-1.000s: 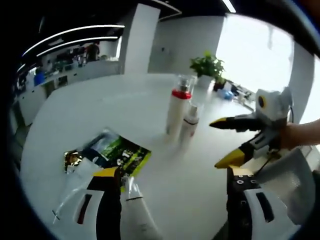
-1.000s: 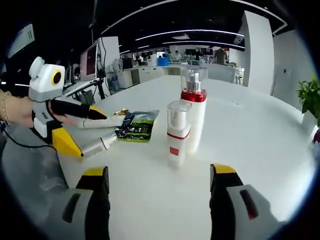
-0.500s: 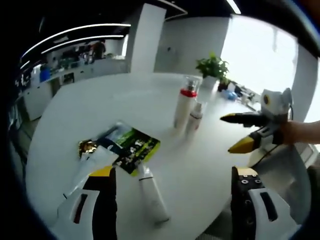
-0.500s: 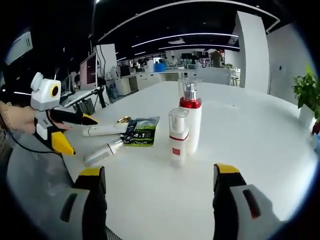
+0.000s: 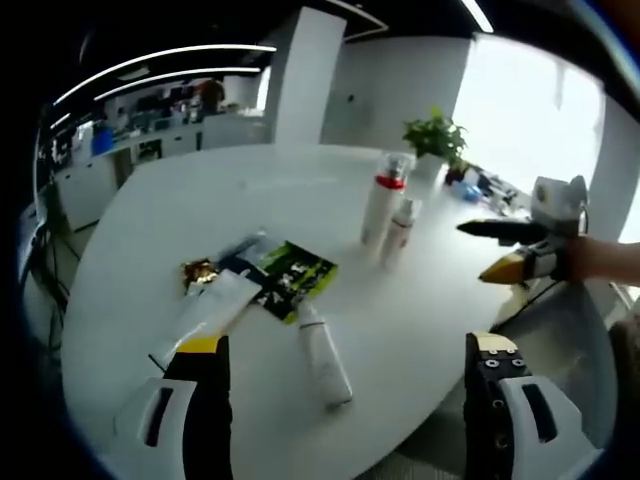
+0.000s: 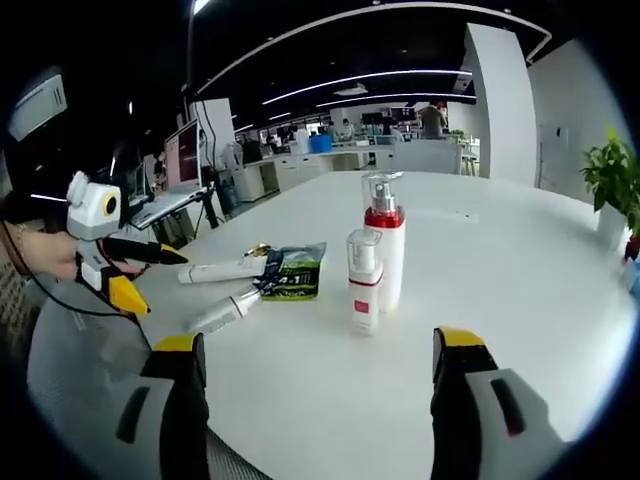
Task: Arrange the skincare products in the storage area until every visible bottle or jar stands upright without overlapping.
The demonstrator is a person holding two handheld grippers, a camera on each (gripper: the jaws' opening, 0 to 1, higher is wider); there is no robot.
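Two bottles stand upright side by side on the white table (image 5: pixel 150 220): a tall white bottle with a red collar (image 5: pixel 382 205) (image 6: pixel 384 250) and a small white spray bottle (image 5: pixel 400 232) (image 6: pixel 364 285). One white tube (image 5: pixel 322 355) (image 6: pixel 225 312) lies flat beside a green sachet (image 5: pixel 295 278) (image 6: pixel 290 272). A second white tube (image 5: pixel 205 315) (image 6: pixel 225 270) lies flat by a small gold item (image 5: pixel 198 272). My left gripper (image 5: pixel 347 345) (image 6: pixel 165 284) is open, held back at the table's near edge. My right gripper (image 6: pixel 318 343) (image 5: pixel 474 253) is open too, off the table's side.
A potted plant (image 5: pixel 435 135) (image 6: pixel 612 175) stands at the table's far side. Desks and monitors (image 6: pixel 185 150) fill the office behind. A hand (image 5: pixel 600 258) holds the right gripper. Bare white tabletop (image 6: pixel 520 260) spreads around the two bottles.
Both grippers have drawn back from the table, so everything looks smaller. The near tube, earlier close to my left jaw, now lies well ahead of it. The products have not moved.
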